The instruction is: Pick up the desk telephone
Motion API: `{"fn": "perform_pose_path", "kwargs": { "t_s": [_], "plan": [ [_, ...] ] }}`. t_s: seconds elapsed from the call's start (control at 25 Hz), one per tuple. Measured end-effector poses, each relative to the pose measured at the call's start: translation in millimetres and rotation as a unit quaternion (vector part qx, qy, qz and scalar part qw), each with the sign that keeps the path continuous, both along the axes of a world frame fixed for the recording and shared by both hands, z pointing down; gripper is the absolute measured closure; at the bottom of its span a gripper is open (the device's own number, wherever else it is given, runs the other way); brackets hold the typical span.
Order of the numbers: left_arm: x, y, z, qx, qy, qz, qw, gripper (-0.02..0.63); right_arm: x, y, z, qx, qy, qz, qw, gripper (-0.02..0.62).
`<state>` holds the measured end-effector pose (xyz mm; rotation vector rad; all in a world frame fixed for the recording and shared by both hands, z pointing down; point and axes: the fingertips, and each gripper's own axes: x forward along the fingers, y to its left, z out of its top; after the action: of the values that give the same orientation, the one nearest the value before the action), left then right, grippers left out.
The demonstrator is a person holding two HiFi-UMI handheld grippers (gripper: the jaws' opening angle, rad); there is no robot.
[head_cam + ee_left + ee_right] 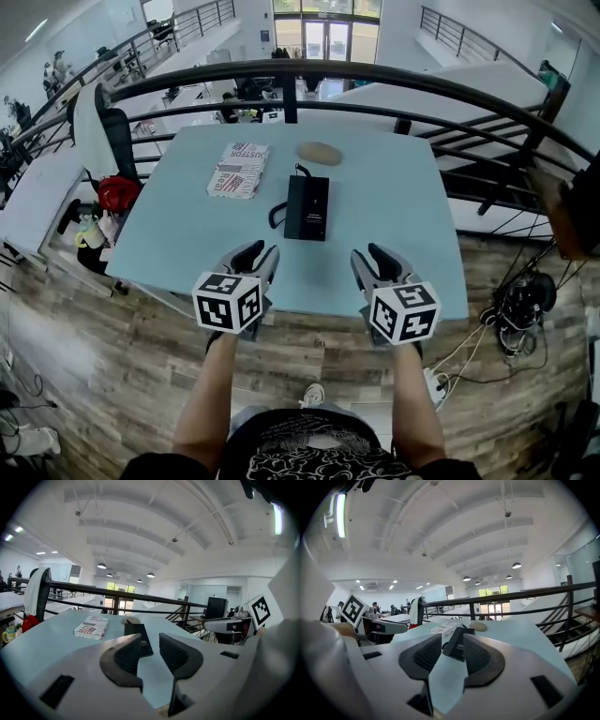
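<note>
Floor (112,356): wood-look planks under and around the worktop.
Worktop (403,206): pale blue, standing just in front of a dark railing (375,80).
Left tool (263,249): low over the near edge of the worktop, left of centre, pointing toward the far side. In the left gripper view (150,641) its jaws stand a narrow way apart with only bare worktop between them.
Right tool (370,253): over the near edge, right of centre, level with the left one. In the right gripper view (452,641) its jaws stand partly apart and grip nothing.
Printed packet (238,170): white with red and blue print, lying flat on the far left part of the worktop.
Desk telephone (307,207): black, flat on the middle of the worktop, beyond both tools and touched by neither. It lies just right of the packet, and a black cord (276,214) loops at its left side.
Oval pad (320,153): brown and flat, just beyond the telephone.
</note>
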<state>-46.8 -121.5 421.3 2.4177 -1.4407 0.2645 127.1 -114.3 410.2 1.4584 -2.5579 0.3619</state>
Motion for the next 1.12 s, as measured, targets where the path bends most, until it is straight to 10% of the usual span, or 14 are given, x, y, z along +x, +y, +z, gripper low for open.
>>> {"fn": "perform_pose_path", "kwargs": {
  "t_s": [0.72, 1.12],
  "plan": [
    [-6, -82, 16, -0.021, 0.006, -0.016, 0.9996, 0.433, -5, -84, 25, -0.030, -0.007, -0.040, 0.999, 0.431],
    [-7, -157, 68, -0.102, 0.031, 0.039, 0.9935, 0.431, -27, -150, 64, -0.088, -0.012, -0.048, 0.995, 0.423]
  ]
}}
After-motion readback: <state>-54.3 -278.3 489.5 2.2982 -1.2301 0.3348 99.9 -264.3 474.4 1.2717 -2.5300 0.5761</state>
